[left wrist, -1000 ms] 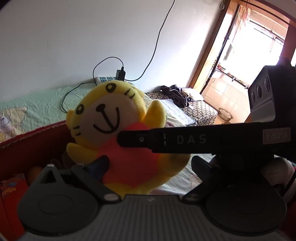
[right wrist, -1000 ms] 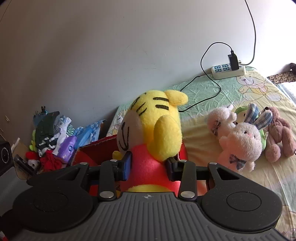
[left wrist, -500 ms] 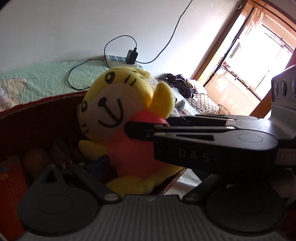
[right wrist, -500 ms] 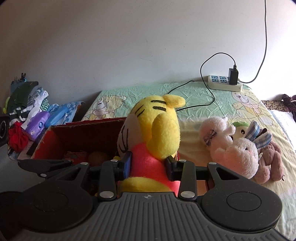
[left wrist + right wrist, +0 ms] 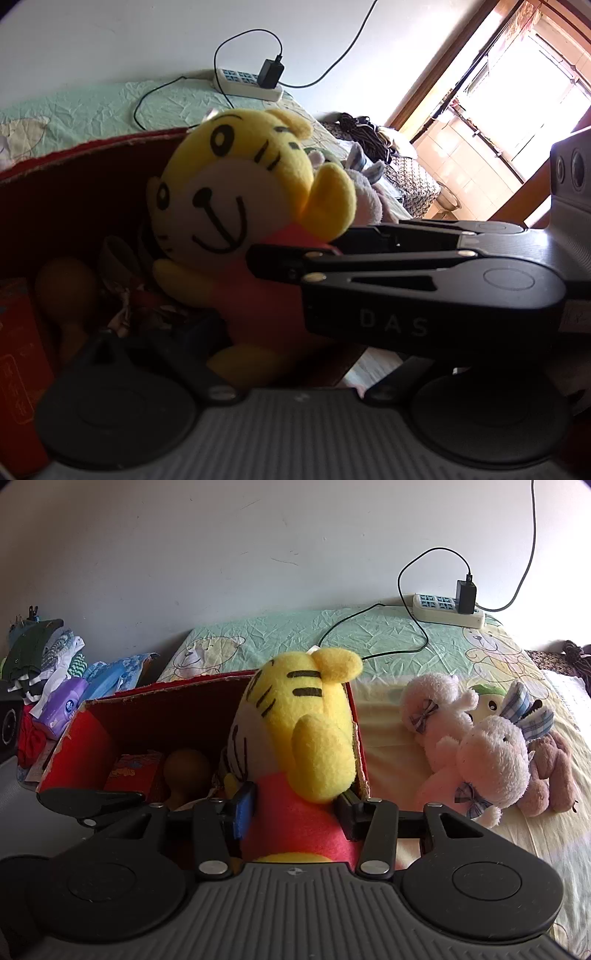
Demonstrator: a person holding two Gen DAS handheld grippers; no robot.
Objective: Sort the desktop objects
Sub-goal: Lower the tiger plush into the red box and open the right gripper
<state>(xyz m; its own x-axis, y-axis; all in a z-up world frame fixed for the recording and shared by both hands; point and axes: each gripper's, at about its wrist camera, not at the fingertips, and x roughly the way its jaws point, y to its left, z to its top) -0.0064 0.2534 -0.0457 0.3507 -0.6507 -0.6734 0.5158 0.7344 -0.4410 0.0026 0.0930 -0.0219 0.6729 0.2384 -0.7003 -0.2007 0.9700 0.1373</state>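
Observation:
A yellow tiger plush (image 5: 310, 731) in a red shirt hangs upright at the right end of the open red box (image 5: 166, 694), its lower body inside the box walls. My right gripper (image 5: 295, 808) is shut on the plush's red body. In the left wrist view the plush (image 5: 221, 192) faces me, and the right gripper (image 5: 424, 280) reaches in from the right and pinches its shoulder. My left gripper (image 5: 291, 339) stands open just in front of the plush, its blue-padded left finger (image 5: 199, 328) beside the plush's foot. Its right finger is hidden behind the right gripper.
Inside the box lie a red packet (image 5: 133, 771) and a brown gourd-shaped object (image 5: 186, 768). Several pink and brown plush toys (image 5: 491, 764) lie on the bedsheet to the right. A power strip (image 5: 447, 607) with cables sits by the wall. Clothes and packets (image 5: 55, 686) are piled at left.
The right gripper has carried the tiger plush down and forward, from above the box to within its right end. The left gripper followed and now looks down into the box.

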